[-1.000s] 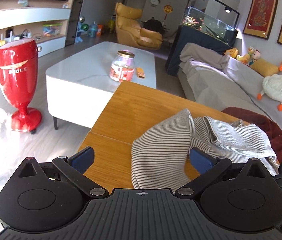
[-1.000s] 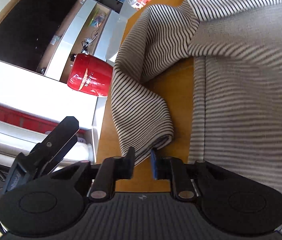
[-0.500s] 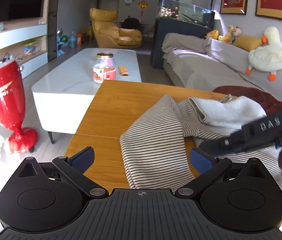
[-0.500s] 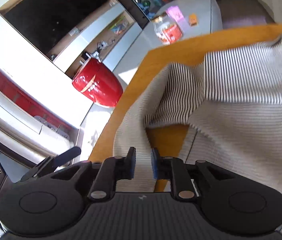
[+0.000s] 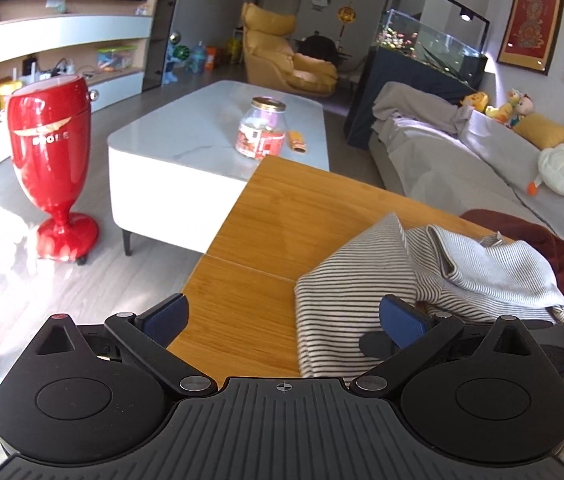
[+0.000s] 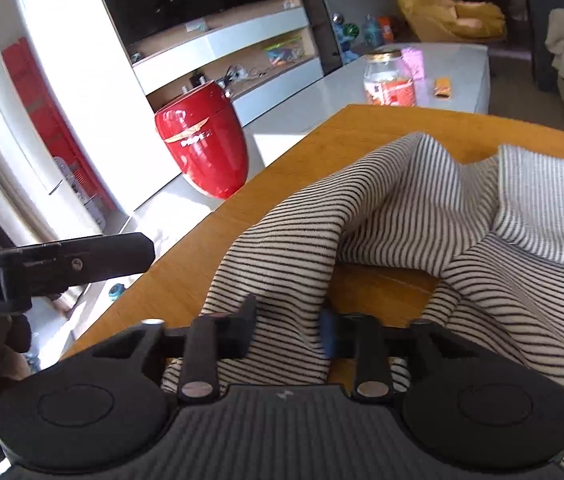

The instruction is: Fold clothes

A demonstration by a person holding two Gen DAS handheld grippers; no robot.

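A black-and-white striped garment lies crumpled on the wooden table, one part folded over another. My left gripper hovers open at the table's near edge, its right finger over the garment's near corner, with nothing gripped. In the right wrist view the garment fills the right half of the table. My right gripper is closing its jaws on a bunched fold of the striped cloth, which fills the gap between the fingers. The black housing of the other gripper shows at the left, held by a gloved hand.
A dark red cloth lies at the table's far right edge. Beyond the table stand a white coffee table bearing a glass jar, a red pedestal-shaped object on the floor, and a grey sofa.
The right gripper has rolled level and now has striped cloth between its fingers, where the gap was empty before. Its arm no longer crosses the left wrist view. The left gripper stays open.
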